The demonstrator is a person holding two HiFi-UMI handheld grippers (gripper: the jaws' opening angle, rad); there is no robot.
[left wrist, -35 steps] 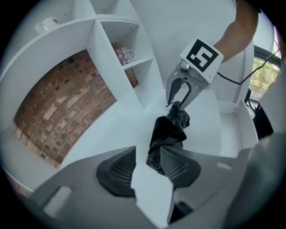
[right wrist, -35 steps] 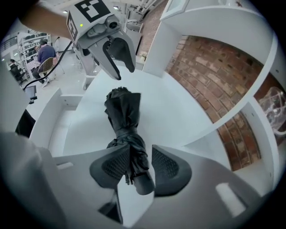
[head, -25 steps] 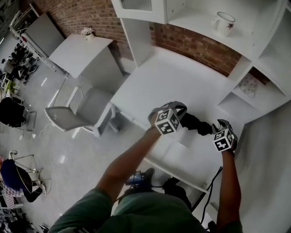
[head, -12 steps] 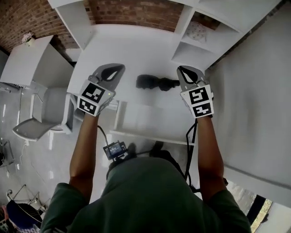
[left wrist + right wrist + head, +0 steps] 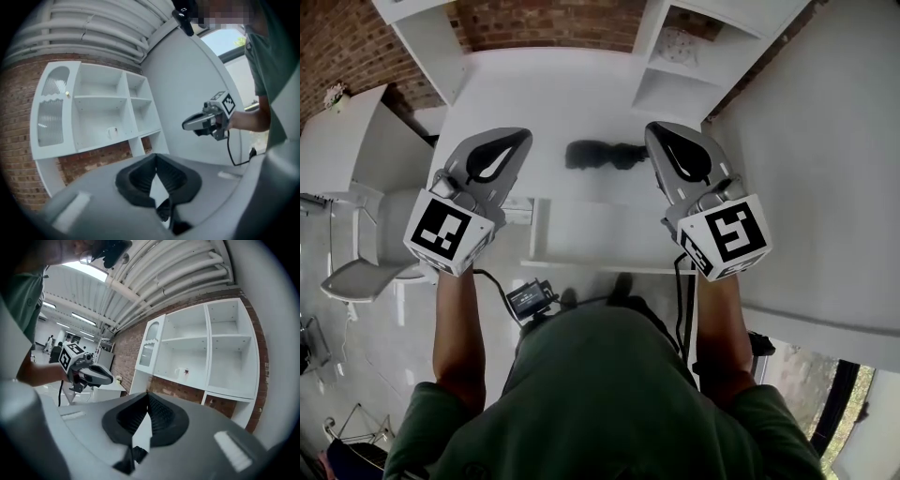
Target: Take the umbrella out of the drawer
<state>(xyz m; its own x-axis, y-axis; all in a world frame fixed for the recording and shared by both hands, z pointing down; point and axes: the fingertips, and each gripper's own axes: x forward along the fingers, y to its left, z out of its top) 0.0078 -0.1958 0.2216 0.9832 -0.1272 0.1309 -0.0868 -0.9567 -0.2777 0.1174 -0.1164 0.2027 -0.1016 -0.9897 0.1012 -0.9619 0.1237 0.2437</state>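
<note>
Two grippers fill my head view, one at each side of the white desk (image 5: 553, 94). Between them in the picture, on the desk top, lies the umbrella (image 5: 598, 155). It is small, black and folded into a short bundle, and it lies on its side across the frame. The thicker part is toward the left gripper (image 5: 521, 139) and a narrower end is toward the right gripper (image 5: 652, 133). It is slightly blurred, so I can't make out any strap or handle detail. It rests just beyond the open drawer (image 5: 600, 267), not inside it, and neither gripper holds it.

My left gripper has its jaws pressed together with nothing between them. In the left gripper view the dark pads meet at the tips, with the white shelf unit (image 5: 98, 108) and the brick wall (image 5: 544, 19) beyond. The right gripper's jaws have just been closing and now meet as well, also with nothing between them. Each gripper view catches the other gripper held out to the side. A grey chair (image 5: 356, 272) stands left of the desk.
</note>
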